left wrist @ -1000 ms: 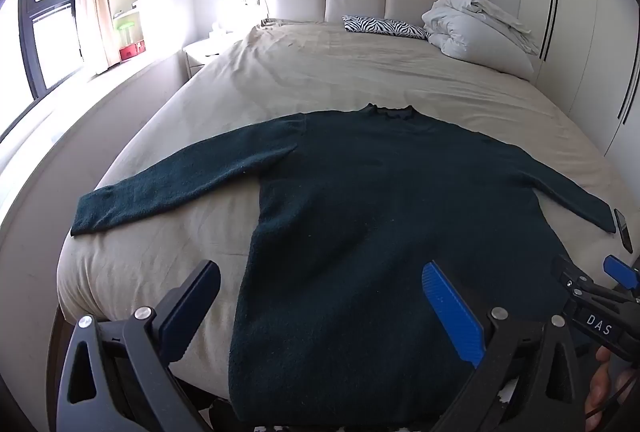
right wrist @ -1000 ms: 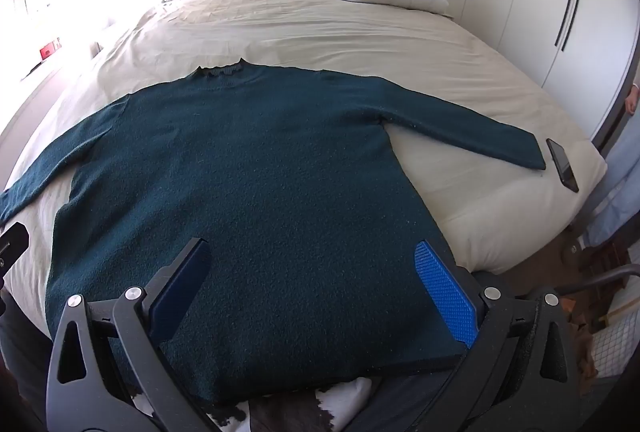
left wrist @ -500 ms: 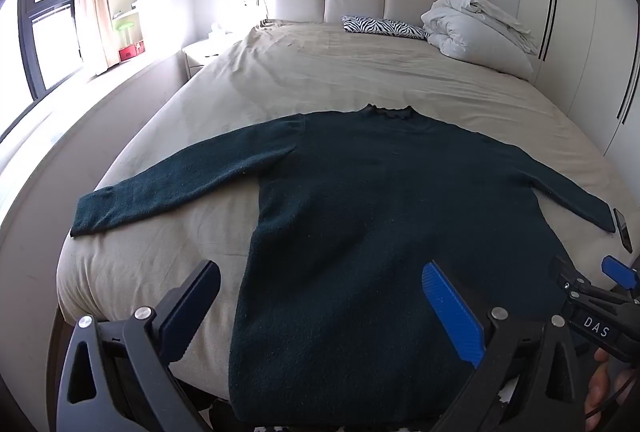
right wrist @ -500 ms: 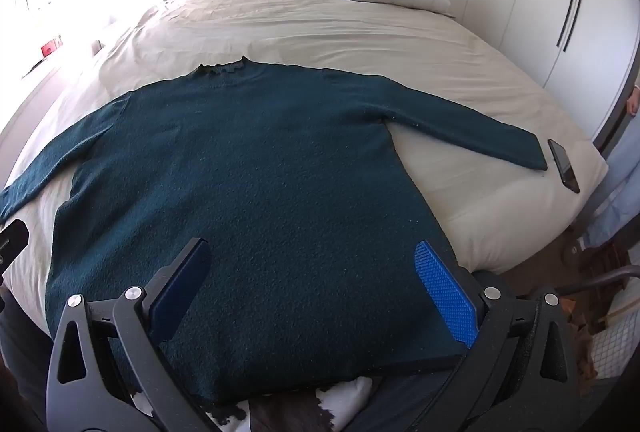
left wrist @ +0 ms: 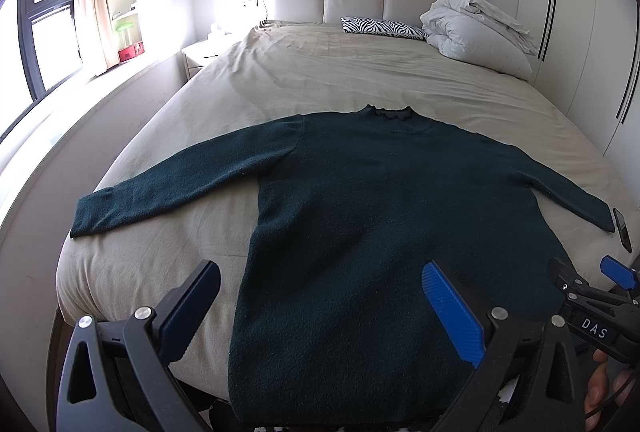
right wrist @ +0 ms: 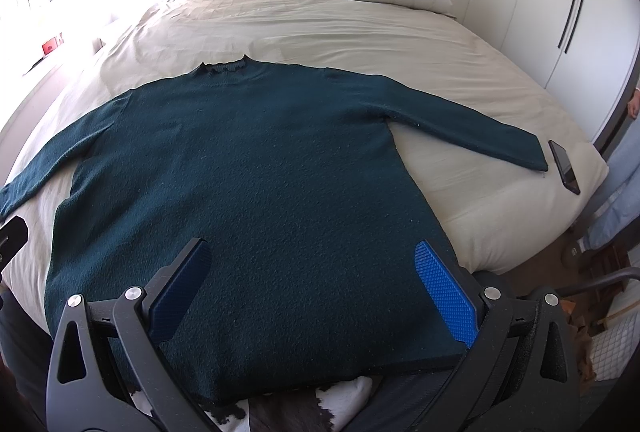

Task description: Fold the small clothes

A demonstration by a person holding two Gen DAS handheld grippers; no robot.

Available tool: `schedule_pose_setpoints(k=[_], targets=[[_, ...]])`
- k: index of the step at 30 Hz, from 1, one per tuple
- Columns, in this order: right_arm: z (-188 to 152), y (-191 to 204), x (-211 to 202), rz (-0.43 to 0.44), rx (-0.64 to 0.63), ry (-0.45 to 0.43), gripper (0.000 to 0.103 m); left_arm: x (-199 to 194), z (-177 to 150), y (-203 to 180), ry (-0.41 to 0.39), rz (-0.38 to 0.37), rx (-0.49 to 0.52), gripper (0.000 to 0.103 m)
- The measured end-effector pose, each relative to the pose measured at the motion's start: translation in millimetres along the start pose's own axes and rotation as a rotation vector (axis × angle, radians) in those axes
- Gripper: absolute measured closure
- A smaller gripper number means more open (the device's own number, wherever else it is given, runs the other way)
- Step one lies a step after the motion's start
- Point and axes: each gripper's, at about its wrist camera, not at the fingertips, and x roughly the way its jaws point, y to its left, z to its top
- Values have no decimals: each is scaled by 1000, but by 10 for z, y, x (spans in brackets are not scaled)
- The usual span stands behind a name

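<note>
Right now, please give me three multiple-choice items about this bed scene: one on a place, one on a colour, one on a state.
1. Where does the phone lie?
A. on the zebra pillow
B. just beyond the sweater's sleeve cuff, near the bed's edge
C. on the sweater's collar

2. What colour is the sweater?
A. dark teal green
B. bright red
C. white

3. How do the jaws of the left gripper and right gripper stand?
A. both shut on the hem
B. one shut on a sleeve
C. both open, holding nothing

Answers: 1 B, the phone lies past the cuff in both views. 2 A, the knit looks dark teal. 3 C, wide gaps show between the blue pads.
</note>
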Motion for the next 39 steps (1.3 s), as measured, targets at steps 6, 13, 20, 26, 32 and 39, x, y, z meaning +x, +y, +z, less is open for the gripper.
schedule_pose_setpoints(k=[6, 13, 20, 26, 32, 39], targets=[[-2, 5, 0, 0, -1, 1, 0, -8, -1, -2, -1, 0, -1, 0], [-8, 8, 0, -2, -1, 1, 0, -10, -1, -5, -2, 1, 0, 0], [5, 8, -5, -2, -1, 2, 0, -14, 0, -6, -2, 0, -1, 0], [18, 9, -9, -3, -2, 3, 0, -14, -1, -6, -3, 0, 0, 0], [24, 8, -12, -2, -2, 4, 0, -14, -1, -5, -3, -1, -1, 0], [30, 6, -15, -3, -2, 4, 0, -21, -1, -19, -3, -1, -1, 0]])
